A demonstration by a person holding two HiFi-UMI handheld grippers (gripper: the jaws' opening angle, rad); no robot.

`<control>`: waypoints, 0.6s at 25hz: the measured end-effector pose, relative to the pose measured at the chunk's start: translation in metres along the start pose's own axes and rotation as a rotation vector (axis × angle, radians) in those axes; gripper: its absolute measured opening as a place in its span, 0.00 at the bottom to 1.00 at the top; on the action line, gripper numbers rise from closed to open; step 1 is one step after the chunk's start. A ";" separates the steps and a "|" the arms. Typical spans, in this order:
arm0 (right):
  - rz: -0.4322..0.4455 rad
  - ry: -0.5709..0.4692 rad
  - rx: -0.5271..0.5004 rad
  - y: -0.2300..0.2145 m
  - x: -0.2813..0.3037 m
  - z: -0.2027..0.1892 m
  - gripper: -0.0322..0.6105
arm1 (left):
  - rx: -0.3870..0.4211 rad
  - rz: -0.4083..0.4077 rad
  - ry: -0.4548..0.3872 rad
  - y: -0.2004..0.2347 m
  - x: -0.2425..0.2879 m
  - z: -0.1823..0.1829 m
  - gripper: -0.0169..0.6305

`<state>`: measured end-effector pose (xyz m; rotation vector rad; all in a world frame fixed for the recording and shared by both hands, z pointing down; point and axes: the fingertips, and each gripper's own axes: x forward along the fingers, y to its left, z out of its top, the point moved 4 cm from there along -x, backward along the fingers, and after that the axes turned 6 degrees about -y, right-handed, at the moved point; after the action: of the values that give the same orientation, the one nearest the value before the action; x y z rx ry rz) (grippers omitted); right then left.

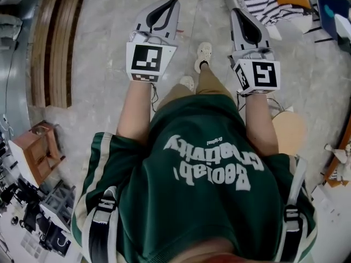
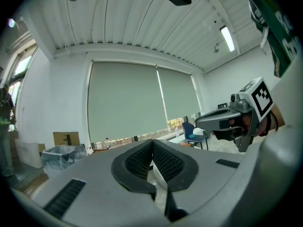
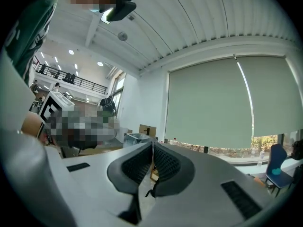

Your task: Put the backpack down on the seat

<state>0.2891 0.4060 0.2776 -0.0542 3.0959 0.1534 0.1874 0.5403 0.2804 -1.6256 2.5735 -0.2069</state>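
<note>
Two black-and-white backpack straps (image 1: pixel 103 223) run over the shoulders of the person's green shirt; the pack itself is hidden. My left gripper (image 1: pixel 174 1) and right gripper (image 1: pixel 236 11) are held out level, side by side above the stone floor, both shut with nothing between the pads. In the left gripper view the ribbed pads (image 2: pixel 163 162) meet at the left gripper's tip (image 2: pixel 152 142), and the right gripper (image 2: pixel 210 122) shows at the right. A blue chair (image 2: pixel 194 132) stands far off by the window. In the right gripper view the right gripper (image 3: pixel 152 144) is shut too, and the blue chair (image 3: pixel 275 170) sits at the far right.
Wooden planks (image 1: pixel 55 48) lie along the floor at the left, with a small wooden stool (image 1: pixel 35 149) nearer. Striped cloth (image 1: pixel 263 1) and a blue thing (image 1: pixel 332 10) are at the top right. A round tan top (image 1: pixel 290 130) is beside the right arm. A cardboard box (image 2: pixel 66 138) stands by the window.
</note>
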 end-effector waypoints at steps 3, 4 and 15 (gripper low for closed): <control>0.013 -0.009 0.015 -0.018 0.027 -0.006 0.10 | 0.000 0.005 0.010 0.015 0.029 -0.005 0.05; 0.017 -0.013 0.021 -0.026 0.037 -0.009 0.10 | -0.003 0.007 0.012 0.019 0.041 -0.007 0.05; 0.072 -0.010 0.055 -0.154 0.190 -0.061 0.10 | 0.033 0.033 0.074 0.085 0.218 -0.046 0.05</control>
<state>0.1026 0.2401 0.3152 0.0602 3.0911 0.0706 0.0114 0.3821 0.3114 -1.5930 2.6336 -0.3110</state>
